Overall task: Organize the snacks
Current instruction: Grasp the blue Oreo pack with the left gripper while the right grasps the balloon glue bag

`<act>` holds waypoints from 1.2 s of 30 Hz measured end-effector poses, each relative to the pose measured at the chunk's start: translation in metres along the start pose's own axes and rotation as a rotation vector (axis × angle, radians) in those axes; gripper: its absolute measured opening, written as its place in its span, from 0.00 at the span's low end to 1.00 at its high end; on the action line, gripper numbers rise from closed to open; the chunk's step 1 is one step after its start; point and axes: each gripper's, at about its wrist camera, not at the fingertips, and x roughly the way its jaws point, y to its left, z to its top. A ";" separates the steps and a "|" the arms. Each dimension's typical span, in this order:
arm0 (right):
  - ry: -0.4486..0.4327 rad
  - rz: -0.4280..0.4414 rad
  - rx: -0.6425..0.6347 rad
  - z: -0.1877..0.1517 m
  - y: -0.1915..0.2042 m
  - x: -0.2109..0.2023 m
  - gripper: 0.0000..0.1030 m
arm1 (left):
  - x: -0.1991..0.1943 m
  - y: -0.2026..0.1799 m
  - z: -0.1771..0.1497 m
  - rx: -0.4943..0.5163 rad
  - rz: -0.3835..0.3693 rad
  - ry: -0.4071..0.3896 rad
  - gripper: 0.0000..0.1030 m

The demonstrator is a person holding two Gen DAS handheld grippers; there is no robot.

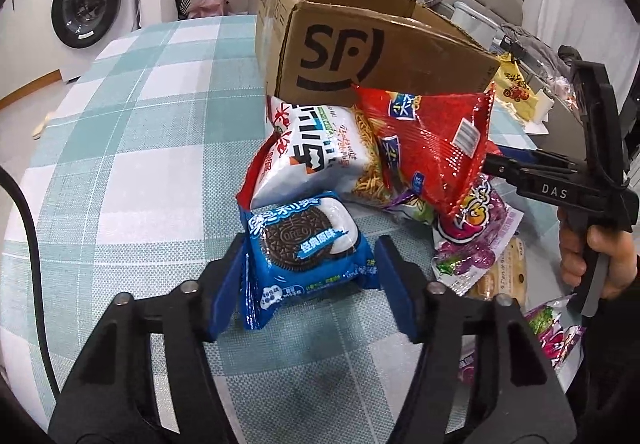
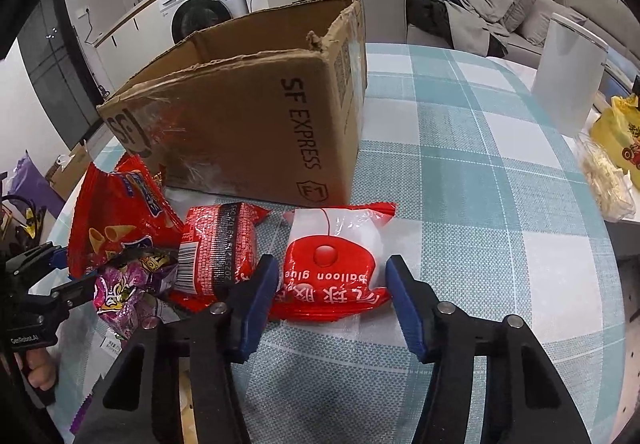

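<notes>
Step in hand, by judgement: picking snacks off the desk (image 1: 132,131) for loading into the cardboard box (image 1: 360,43), which stands open-topped at the far side of the snack pile.

Left gripper (image 1: 310,284): fingers wide, set either side of the blue cookie packet (image 1: 308,244). The left pad looks to be at the wrapper's edge; the right pad stands just clear. No grip taken.

Right gripper (image 2: 332,296): fingers wide, straddling the red-and-white packet (image 2: 336,264), which lies flat on the desk just in front of the box. Neither pad is pressing it.

Other stock: a red chip bag (image 1: 428,147) and a white snack bag (image 1: 308,155) lean against the box front; a purple bag (image 1: 476,232) lies beside them; a red wrapped block (image 2: 218,248) sits just left of the right gripper's target.

Next move, as judged: close each pair of fingers on its packet, lift clear of the neighbouring bags, carry over the box rim and release inside. Soft wrappers may slip or crumple.
</notes>
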 end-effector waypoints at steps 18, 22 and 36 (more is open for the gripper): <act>-0.066 0.030 0.021 -0.002 -0.004 -0.022 0.44 | -0.025 0.000 0.001 -0.007 0.001 -0.059 0.44; -0.087 0.045 0.033 -0.002 -0.005 -0.028 0.44 | -0.031 -0.001 0.001 -0.008 0.002 -0.076 0.44; -0.128 0.071 0.025 -0.001 0.000 -0.043 0.44 | -0.050 -0.005 0.003 -0.004 -0.006 -0.123 0.44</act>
